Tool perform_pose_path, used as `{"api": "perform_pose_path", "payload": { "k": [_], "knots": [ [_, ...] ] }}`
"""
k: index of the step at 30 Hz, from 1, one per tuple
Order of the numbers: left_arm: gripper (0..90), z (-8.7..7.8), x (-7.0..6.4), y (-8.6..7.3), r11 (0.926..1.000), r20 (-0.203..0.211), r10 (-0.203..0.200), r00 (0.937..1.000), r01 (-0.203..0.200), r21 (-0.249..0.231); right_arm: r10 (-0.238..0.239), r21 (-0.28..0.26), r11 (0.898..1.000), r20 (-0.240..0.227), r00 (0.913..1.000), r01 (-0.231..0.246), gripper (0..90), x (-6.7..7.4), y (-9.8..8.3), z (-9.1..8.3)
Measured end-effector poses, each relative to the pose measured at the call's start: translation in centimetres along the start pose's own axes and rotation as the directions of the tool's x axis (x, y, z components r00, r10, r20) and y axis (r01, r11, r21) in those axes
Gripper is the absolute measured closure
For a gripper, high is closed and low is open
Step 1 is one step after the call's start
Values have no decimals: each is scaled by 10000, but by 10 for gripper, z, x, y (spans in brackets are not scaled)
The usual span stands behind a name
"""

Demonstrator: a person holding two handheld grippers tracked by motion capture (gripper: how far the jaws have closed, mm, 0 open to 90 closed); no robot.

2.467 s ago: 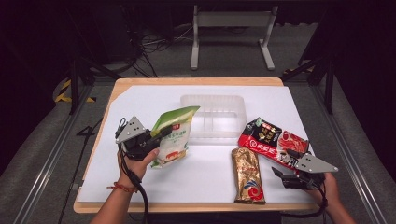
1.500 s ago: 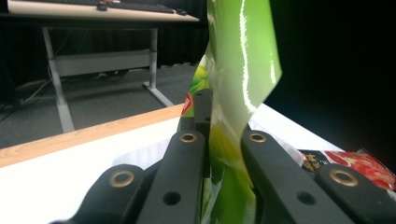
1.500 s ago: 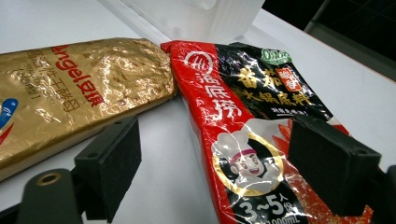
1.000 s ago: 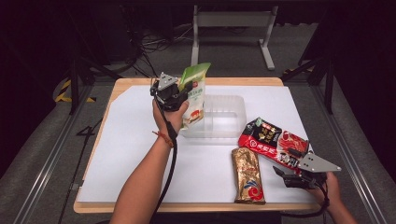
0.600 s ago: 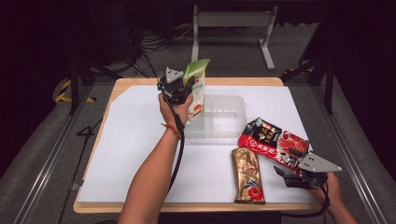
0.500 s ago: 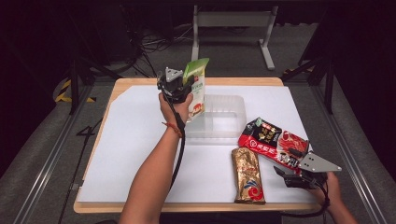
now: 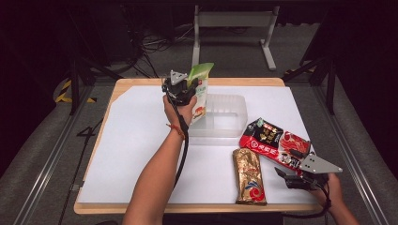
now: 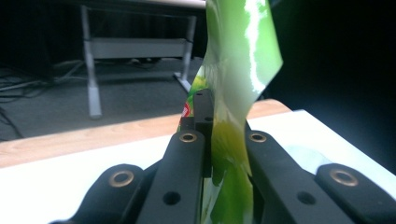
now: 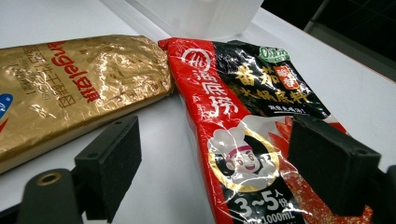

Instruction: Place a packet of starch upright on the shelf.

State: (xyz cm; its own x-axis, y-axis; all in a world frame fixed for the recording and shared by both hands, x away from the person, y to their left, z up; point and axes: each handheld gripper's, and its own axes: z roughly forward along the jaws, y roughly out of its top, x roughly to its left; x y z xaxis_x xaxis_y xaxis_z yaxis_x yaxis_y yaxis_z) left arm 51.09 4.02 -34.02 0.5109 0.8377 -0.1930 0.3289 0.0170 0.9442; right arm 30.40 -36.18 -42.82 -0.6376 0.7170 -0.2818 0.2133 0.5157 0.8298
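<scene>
Since a moment ago my left gripper (image 7: 184,91) has sunk a little, carrying the green pouch (image 7: 200,89) upright at the left end of the clear tray (image 7: 225,116), jaws pinched on it. Right of the tray lie the red packet (image 7: 274,145) and gold packet (image 7: 248,176); my right gripper (image 9: 219,158) hovers wide over them.

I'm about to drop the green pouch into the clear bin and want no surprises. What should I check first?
1. Left tool clamped on green pouch: ok.
2. Pouch over clear bin: ok, at its left end.
3. Bin has free room: ok.
4. Pouch bottom touching bin floor: cannot tell.
5. Right tool open, away from bin: ok.
6. Red packet and gold packet outside bin: ok.
</scene>
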Motion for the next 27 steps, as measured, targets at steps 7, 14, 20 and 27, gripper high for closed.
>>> {"api": "perform_pose_path", "payload": {
  "k": [7,14,20,27],
  "knots": [
    [898,-8,1,-13,9976,324,553,9979,-566,395,-50,53,10000,-30,10000,51,180,1,0,1],
    [879,-20,11,-20,9948,551,883,9946,-909,462,-68,65,10000,-29,10000,69,180,1,0,1],
    [831,-36,20,-28,9866,1057,1454,9837,-1522,588,-90,95,9999,-62,9999,91,179,2,0,2],
    [771,-53,21,-38,9645,1573,2297,9605,-2463,952,-109,169,9998,-95,9999,111,179,3,0,3]
  ]
}}
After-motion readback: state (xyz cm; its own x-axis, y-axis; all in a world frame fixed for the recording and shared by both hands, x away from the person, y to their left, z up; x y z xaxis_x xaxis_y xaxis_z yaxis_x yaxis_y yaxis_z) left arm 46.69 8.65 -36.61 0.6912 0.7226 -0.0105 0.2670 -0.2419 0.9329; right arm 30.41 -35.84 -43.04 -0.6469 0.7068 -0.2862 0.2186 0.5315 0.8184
